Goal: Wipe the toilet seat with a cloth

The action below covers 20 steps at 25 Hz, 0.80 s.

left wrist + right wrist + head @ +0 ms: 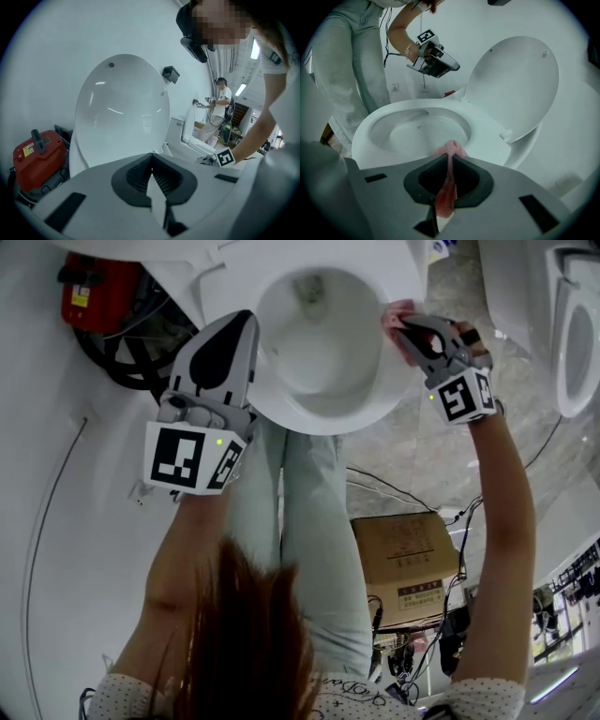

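Note:
A white toilet stands below me with its seat rim (394,381) (485,133) around the open bowl and its lid (513,79) (119,110) raised. My right gripper (401,329) (450,157) is shut on a pink cloth (451,149) (398,310), which touches the rim at the bowl's right side in the head view. My left gripper (242,329) (151,161) hovers over the bowl's left edge, jaws closed together with nothing between them.
A red box (94,292) (35,157) with dark cables sits on the floor left of the toilet. A second toilet (577,334) stands at the right. A cardboard box (408,559) and cables lie behind my legs. Another person (220,110) stands far off.

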Each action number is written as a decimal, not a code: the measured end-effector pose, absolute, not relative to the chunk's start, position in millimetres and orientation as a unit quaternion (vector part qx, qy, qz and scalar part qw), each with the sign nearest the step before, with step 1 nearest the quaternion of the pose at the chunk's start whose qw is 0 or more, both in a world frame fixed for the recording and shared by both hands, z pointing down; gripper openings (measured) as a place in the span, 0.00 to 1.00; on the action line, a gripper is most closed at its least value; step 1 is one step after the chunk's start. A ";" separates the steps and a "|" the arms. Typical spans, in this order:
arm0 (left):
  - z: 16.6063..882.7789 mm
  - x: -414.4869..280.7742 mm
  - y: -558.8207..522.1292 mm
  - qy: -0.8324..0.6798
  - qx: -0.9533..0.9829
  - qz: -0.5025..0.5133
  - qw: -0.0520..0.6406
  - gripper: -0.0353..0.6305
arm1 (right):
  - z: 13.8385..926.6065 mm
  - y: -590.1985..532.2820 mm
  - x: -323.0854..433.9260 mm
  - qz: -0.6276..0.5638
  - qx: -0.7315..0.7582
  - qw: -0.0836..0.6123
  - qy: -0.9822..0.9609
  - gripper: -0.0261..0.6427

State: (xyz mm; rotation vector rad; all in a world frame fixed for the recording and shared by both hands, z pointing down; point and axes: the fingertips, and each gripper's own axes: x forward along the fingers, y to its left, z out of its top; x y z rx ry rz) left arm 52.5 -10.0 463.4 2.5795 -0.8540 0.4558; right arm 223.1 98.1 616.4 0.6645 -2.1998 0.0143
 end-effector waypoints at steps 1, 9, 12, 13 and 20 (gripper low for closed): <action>463.0 51.8 -9.1 -0.304 0.919 0.162 0.192 0.06 | 616.6 101.3 222.3 0.007 0.263 0.409 -0.874 0.10; 457.6 44.5 -3.5 -0.310 0.918 0.159 0.188 0.06 | 618.8 123.1 216.9 0.018 0.258 0.408 -0.876 0.10; 456.1 39.8 -1.5 -0.316 0.916 0.160 0.187 0.06 | 619.1 130.3 214.2 0.020 0.250 0.412 -0.876 0.10; 455.7 38.3 -0.6 -0.318 0.916 0.160 0.187 0.06 | 619.1 132.9 213.2 0.021 0.247 0.413 -0.877 0.10; 453.4 28.4 2.6 -0.329 0.911 0.162 0.186 0.06 | 620.3 149.5 206.8 0.037 0.244 0.408 -0.879 0.10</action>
